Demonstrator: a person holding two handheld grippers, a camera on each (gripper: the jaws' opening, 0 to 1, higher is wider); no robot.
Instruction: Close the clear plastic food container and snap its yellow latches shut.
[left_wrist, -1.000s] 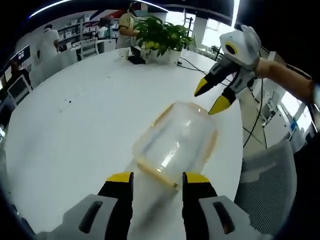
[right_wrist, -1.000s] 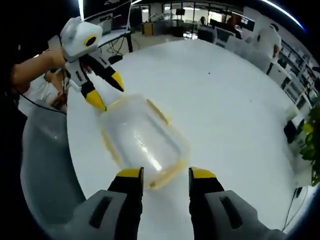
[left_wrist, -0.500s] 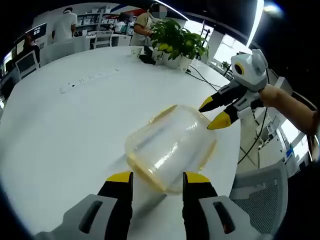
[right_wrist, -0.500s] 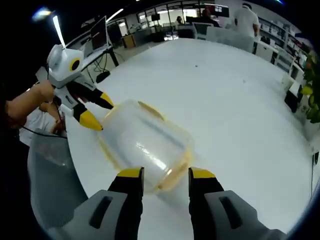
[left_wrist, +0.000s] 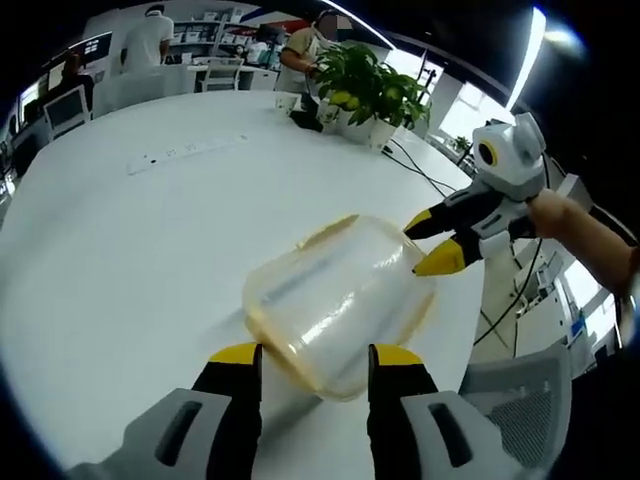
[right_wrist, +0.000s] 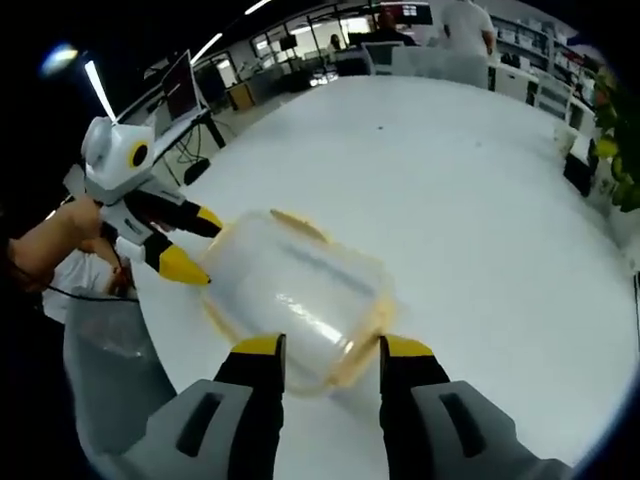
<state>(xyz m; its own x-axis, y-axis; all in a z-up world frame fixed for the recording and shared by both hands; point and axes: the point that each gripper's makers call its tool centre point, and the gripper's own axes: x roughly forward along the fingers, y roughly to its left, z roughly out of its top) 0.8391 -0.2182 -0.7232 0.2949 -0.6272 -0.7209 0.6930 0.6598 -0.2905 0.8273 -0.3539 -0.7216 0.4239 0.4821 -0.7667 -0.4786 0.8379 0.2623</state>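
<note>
Clear rounded plastic food container with yellow rim and latches (left_wrist: 338, 300) sits near the edge of the round white counter (left_wrist: 150, 240), between both tongs. Left tongs (left_wrist: 310, 365) apart, jaws straddling the near end of the box, not visibly clamped; also seen from the right gripper view (right_wrist: 185, 245), tips apart at the far end of the container. Right tongs (right_wrist: 325, 355) apart as well, jaws either side of its near end; in the left gripper view they show as yellow tips (left_wrist: 435, 242) just beside the box's far corner. Box looks light, thin-walled, slick, likely to skid on the smooth top, so brace one end while pressing a latch at the rim. Blur hides whether the lid is fully seated or which latches are snapped. Potted green plant (left_wrist: 365, 85) well apart at the back.
</note>
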